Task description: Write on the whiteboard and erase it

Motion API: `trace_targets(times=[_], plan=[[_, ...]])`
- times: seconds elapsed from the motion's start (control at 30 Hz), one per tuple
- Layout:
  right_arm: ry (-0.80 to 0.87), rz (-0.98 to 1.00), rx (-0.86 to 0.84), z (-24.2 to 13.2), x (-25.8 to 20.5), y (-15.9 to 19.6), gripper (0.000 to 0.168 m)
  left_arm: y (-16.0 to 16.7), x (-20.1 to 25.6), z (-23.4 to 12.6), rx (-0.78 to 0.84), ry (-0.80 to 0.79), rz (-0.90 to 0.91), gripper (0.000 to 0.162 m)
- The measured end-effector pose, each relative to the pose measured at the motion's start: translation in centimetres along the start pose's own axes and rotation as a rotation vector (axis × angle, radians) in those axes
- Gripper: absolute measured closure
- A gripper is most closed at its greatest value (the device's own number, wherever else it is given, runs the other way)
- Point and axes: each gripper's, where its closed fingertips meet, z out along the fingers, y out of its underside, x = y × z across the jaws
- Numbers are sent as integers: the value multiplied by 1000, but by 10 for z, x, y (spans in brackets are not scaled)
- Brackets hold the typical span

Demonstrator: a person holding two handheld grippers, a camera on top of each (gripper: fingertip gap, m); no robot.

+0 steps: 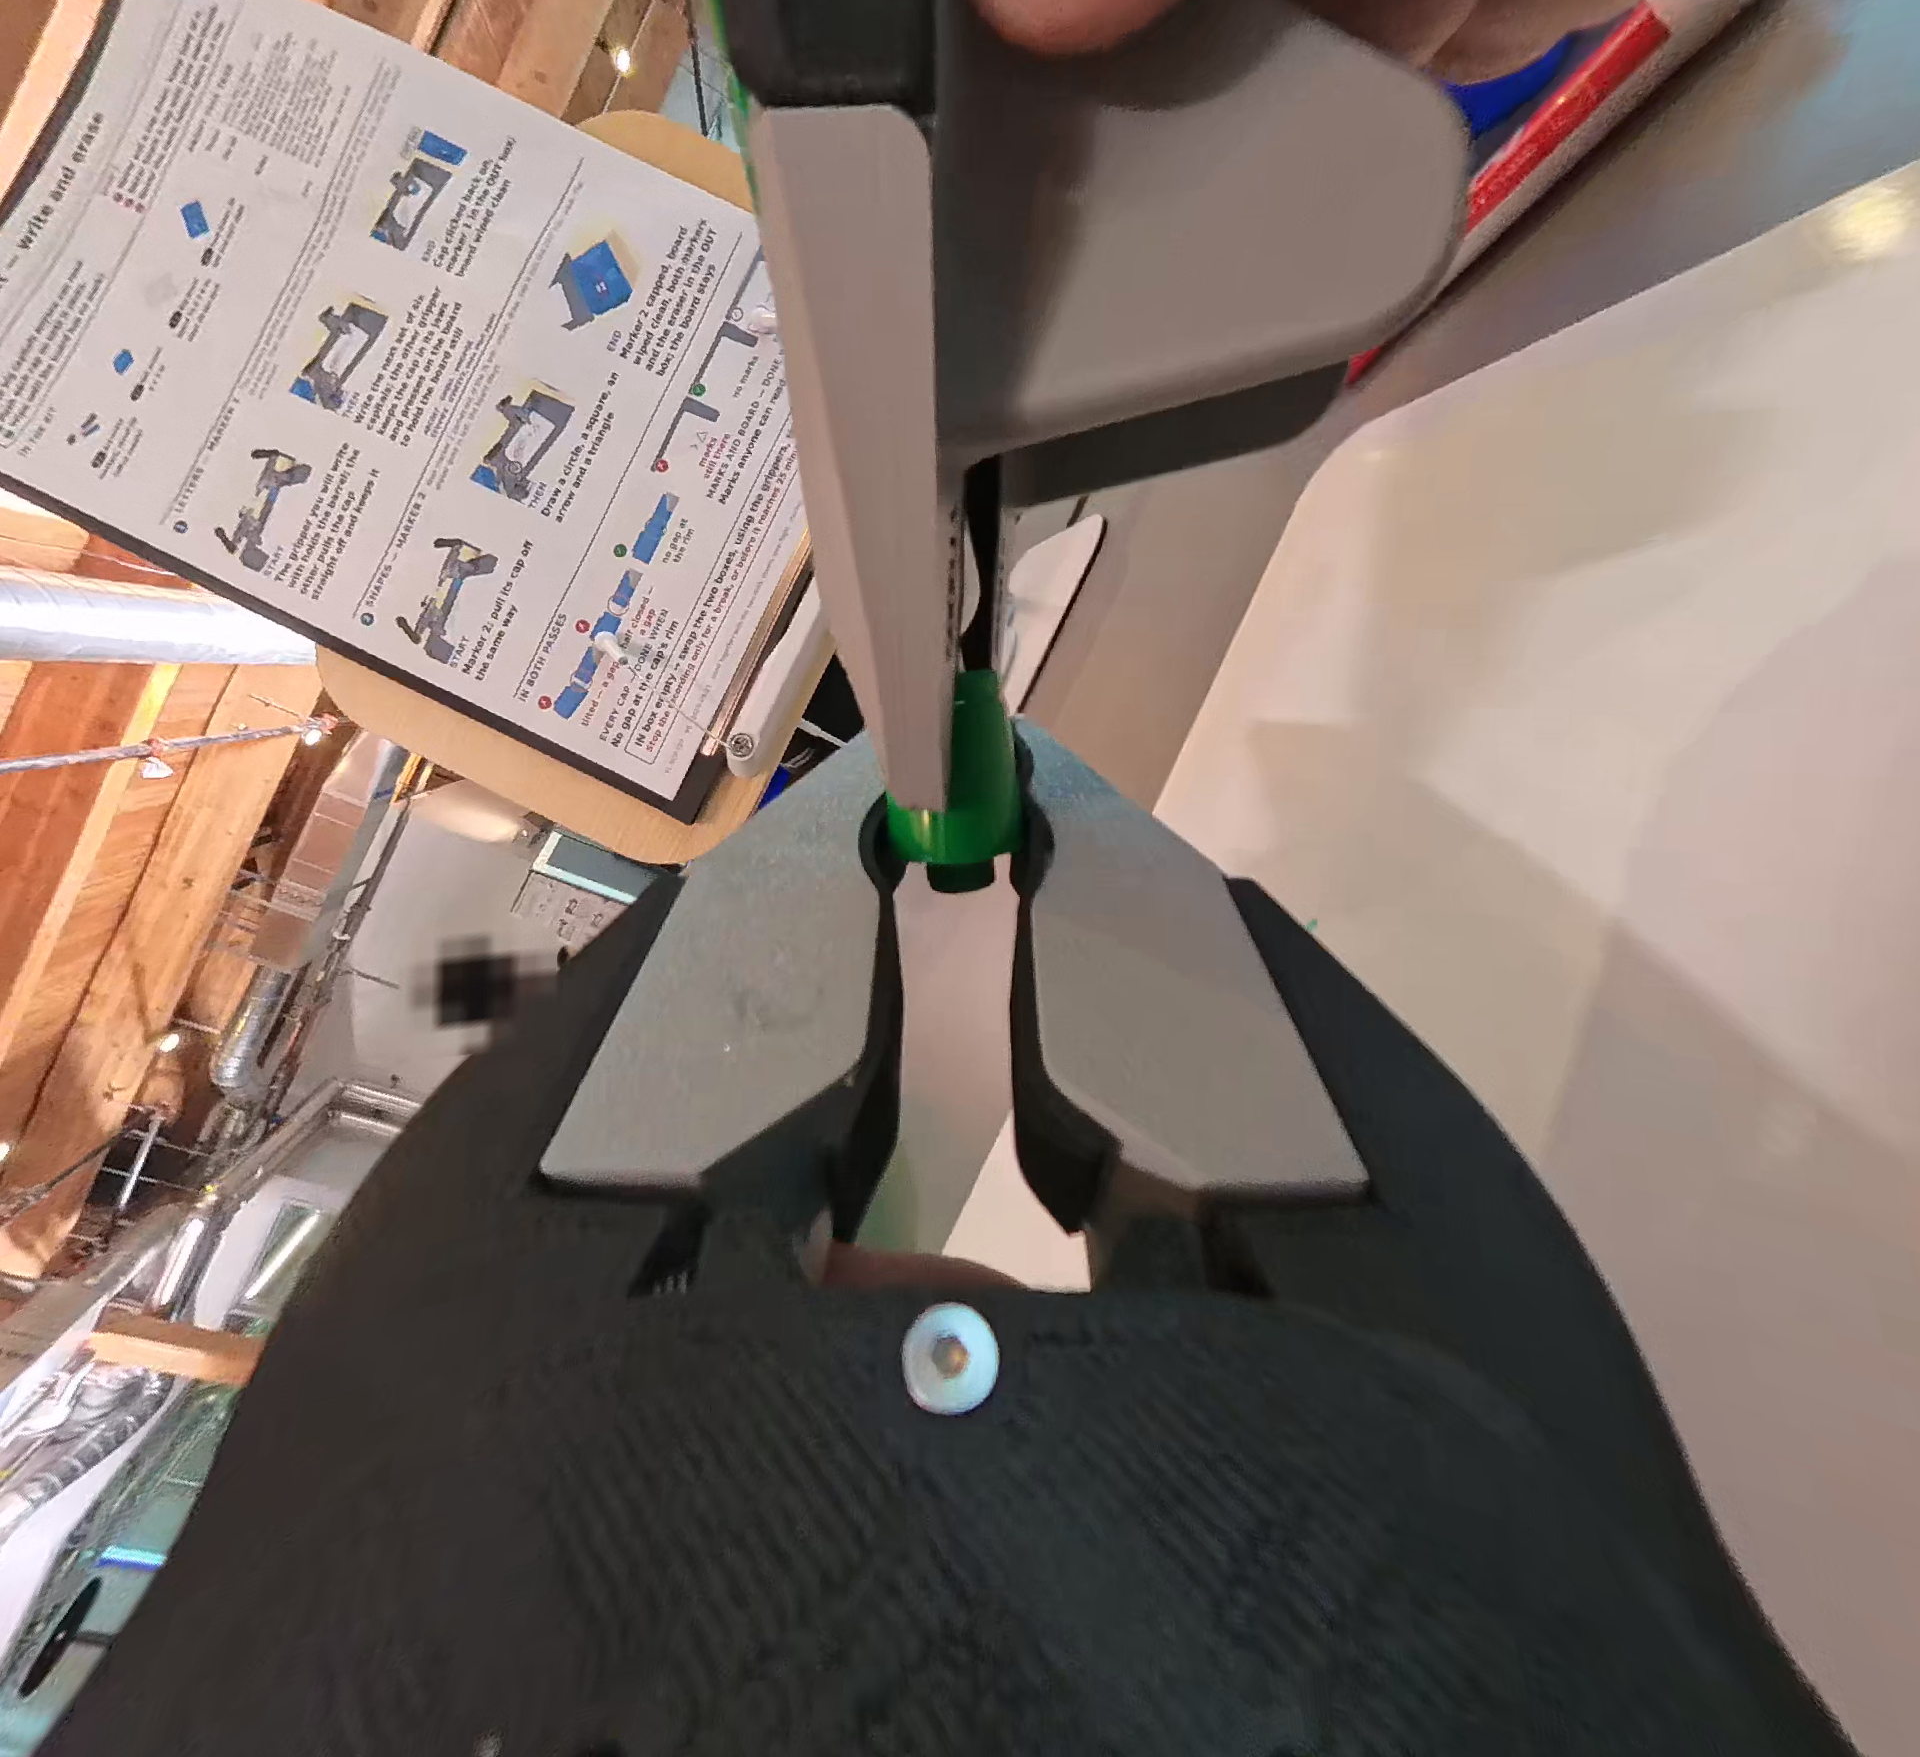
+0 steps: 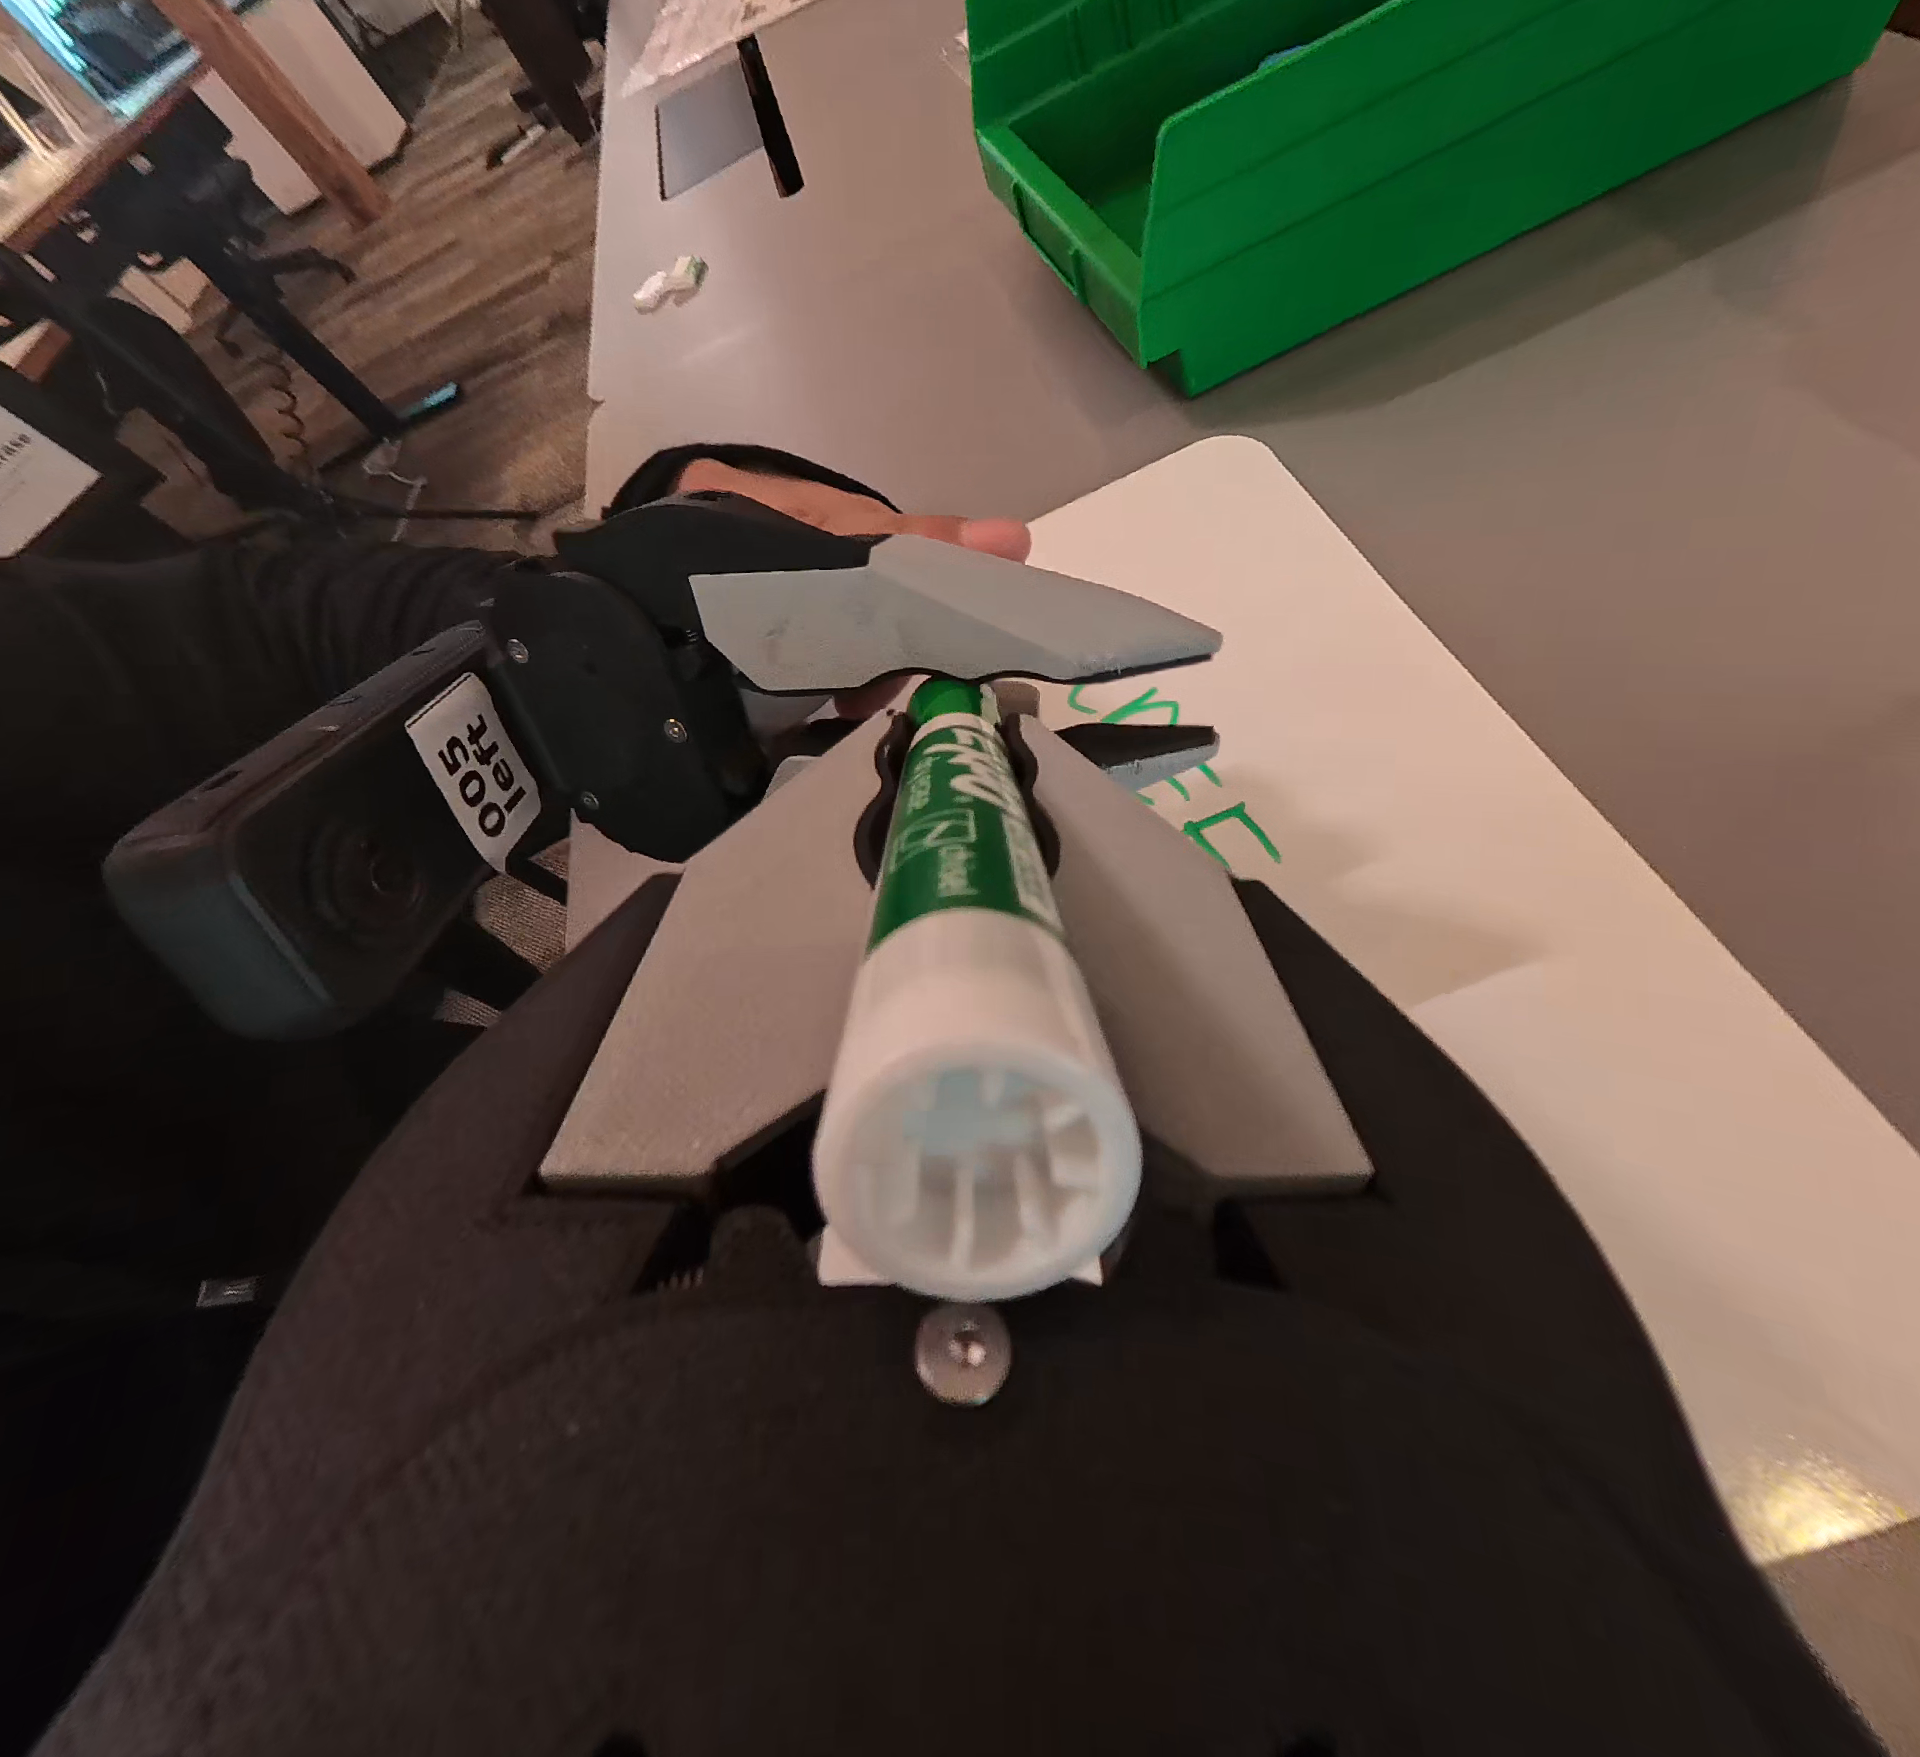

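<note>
Listing first the grey table (image 2: pixel 1558 481), bearing a whiteboard (image 2: pixel 1455 772) lying flat and carrying green strokes, with a green bin (image 2: pixel 1351 180) standing well apart behind it; noting next the right gripper (image 2: pixel 956 751), clamping nearly closed across the mid-barrel of the marker (image 2: pixel 966 980), holding it in the air over the table, white tail pointing back at the camera; noting the left gripper (image 1: pixel 951 840), meeting it head-on and pinching close together on the green cap (image 1: pixel 961 772) sitting in the finger notches; judging marker light, stiff and smooth, so likely sliding lengthwise unless gripped squarely across the barrel; judging cap small, hard and slick, being best taken at its widest ring and moved straight along the axis; being unable to tell whether going on or coming off
</note>
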Motion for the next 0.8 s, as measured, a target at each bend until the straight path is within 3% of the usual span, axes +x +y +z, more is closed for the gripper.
trace_targets(times=[0.4, 0.8], plan=[[39, 13, -81, 2, 3, -10, 146, 0, -7, 0, 10, -16, -78, 147], [124, 2, -59, 7, 9, -39, 143, 9, -26, 0, 6, -31, -328, 148]])
